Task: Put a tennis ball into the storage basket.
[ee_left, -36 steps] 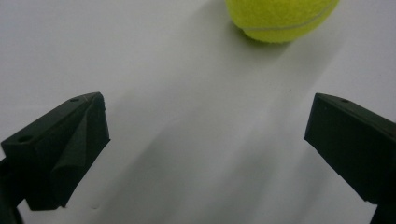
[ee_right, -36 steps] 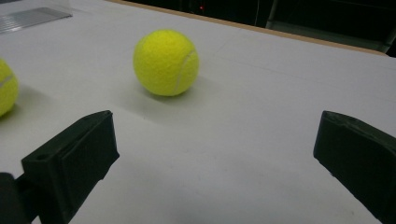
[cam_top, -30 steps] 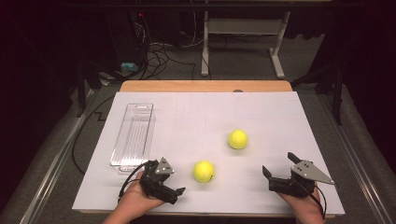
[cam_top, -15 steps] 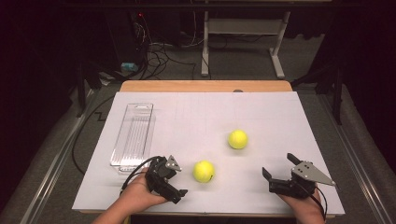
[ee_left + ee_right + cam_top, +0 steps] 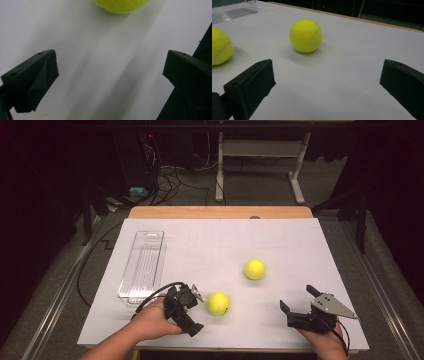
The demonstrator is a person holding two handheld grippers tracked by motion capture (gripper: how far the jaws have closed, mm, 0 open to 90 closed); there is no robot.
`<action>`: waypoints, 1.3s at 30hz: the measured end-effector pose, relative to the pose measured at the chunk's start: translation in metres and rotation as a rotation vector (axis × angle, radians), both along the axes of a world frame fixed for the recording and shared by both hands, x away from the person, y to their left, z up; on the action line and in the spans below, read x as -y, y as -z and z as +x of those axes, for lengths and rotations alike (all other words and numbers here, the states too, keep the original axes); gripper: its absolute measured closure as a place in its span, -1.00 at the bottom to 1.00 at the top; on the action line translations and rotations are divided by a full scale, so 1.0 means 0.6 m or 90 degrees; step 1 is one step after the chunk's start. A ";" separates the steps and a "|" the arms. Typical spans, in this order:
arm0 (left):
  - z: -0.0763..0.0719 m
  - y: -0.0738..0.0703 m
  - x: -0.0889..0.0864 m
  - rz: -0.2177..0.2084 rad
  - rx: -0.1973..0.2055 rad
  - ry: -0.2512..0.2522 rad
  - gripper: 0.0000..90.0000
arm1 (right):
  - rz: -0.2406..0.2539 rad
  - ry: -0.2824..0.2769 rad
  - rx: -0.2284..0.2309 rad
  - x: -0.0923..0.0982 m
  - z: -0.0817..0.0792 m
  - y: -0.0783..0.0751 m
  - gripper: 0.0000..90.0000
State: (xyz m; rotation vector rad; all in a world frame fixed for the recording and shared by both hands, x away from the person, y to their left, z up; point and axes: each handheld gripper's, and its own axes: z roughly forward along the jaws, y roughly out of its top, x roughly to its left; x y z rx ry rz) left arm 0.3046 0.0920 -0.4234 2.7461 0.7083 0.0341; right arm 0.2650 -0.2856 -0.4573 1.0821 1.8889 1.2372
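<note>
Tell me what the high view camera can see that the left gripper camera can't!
High view alone: the clear plastic tray, the farther tennis ball, the right gripper, and both of the person's hands.

Left gripper view alone: a close look along the left gripper, its two black jaws wide apart with bare white table between them.

Both: the nearer tennis ball, seen just ahead of the open jaws, and the white table.

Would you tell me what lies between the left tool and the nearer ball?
Nothing: in the left gripper view, bare white table runs from the open left tool to the nearer ball.
</note>
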 end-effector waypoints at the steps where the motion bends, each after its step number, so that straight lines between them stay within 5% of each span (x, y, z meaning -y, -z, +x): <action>1: 0.001 -0.002 0.004 0.003 -0.001 0.004 -0.98 | -0.001 -0.002 0.000 0.000 0.000 0.000 -1.00; 22: 0.043 -0.034 0.064 0.016 -0.055 0.033 -0.99 | 0.002 -0.003 -0.005 0.001 0.000 0.002 -1.00; 39: 0.077 -0.020 0.117 0.034 -0.076 0.042 -0.88 | 0.001 -0.003 -0.004 0.002 0.000 0.002 -1.00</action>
